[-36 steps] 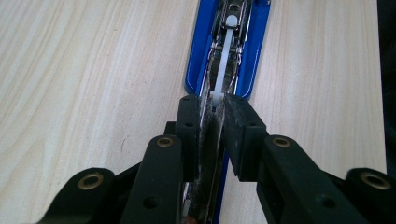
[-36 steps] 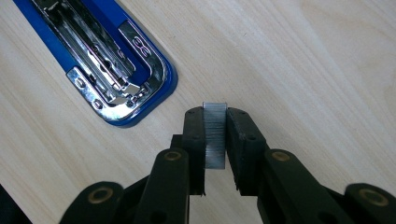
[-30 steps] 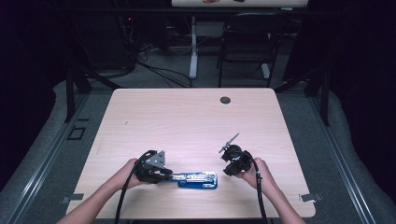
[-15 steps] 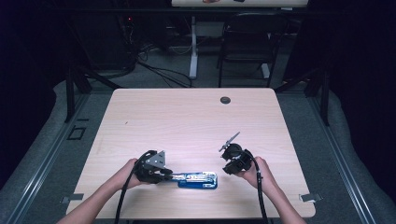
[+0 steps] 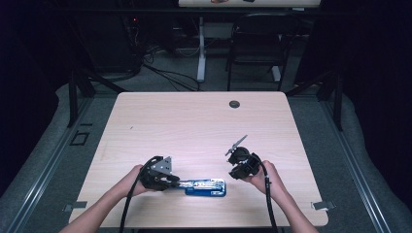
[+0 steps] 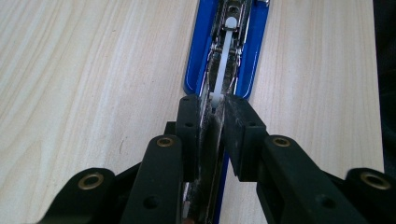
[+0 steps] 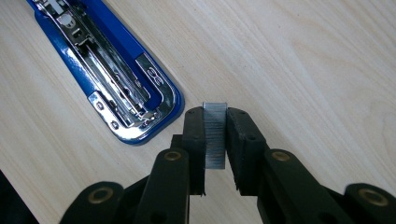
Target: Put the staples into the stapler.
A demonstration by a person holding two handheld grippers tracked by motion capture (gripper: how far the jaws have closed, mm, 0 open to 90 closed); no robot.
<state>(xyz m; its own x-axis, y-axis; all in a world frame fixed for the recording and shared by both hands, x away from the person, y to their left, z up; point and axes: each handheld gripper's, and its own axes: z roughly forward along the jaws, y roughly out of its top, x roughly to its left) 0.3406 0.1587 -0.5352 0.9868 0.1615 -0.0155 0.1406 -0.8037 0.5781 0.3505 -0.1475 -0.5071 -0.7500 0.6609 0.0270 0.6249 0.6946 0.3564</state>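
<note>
A blue stapler (image 5: 208,187) lies opened out flat near the table's front edge, its metal staple channel facing up. My left gripper (image 5: 171,181) comes at it from the left, level with the tabletop. In the left gripper view that gripper (image 6: 212,105) is shut on the rear end of the stapler's (image 6: 195,56) metal channel. My right gripper (image 5: 238,169) hovers just right of the stapler's front end. It (image 7: 215,114) is shut on a short strip of staples (image 7: 215,136), with the stapler's (image 7: 116,60) rounded front end up and to the left of it.
The light wood table (image 5: 194,126) has a round cable hole (image 5: 234,104) near its far edge. A black chair (image 5: 257,43) and cables stand on the floor beyond. The person's forearms come in over the front edge.
</note>
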